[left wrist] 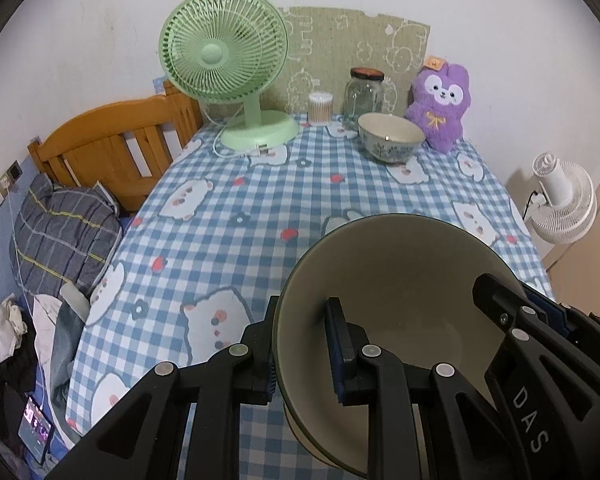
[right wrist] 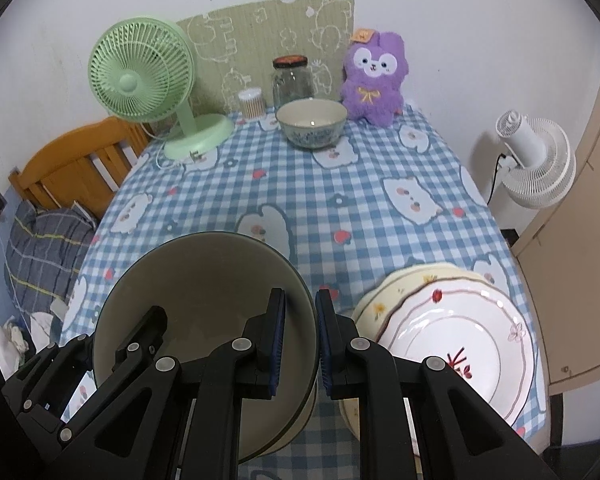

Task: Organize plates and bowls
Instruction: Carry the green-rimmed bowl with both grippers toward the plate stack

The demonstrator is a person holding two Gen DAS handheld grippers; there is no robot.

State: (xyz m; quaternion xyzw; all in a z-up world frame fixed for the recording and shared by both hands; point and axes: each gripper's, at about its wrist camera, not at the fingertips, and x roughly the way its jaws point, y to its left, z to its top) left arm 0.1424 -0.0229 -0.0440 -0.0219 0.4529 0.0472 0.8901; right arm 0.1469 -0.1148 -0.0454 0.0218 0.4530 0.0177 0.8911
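Two grippers, left gripper (left wrist: 302, 354) and right gripper (right wrist: 300, 346), each pinching the big bowl's (right wrist: 204, 280) rim on opposite sides, wall between the pads.

A white wall (left wrist: 500, 8) is seen behind a checked-cloth table (left wrist: 260, 200); a wooden bed (left wrist: 112, 140) is set beside it.

We see the table (right wrist: 340, 208) running back to the wall. Along its far edge, left to right: desk fan (right wrist: 140, 80), small tub of cotton swabs (right wrist: 251, 101), jar (right wrist: 293, 80), plush toy (right wrist: 374, 76). A bowl (right wrist: 311, 122) sits just before the jar. Near edge: large bowl (right wrist: 204, 280) on the left, stacked plates (right wrist: 456, 332) on the right. Bed headboard (right wrist: 72, 164) left of the table; standing fan (right wrist: 536, 160) right of it.
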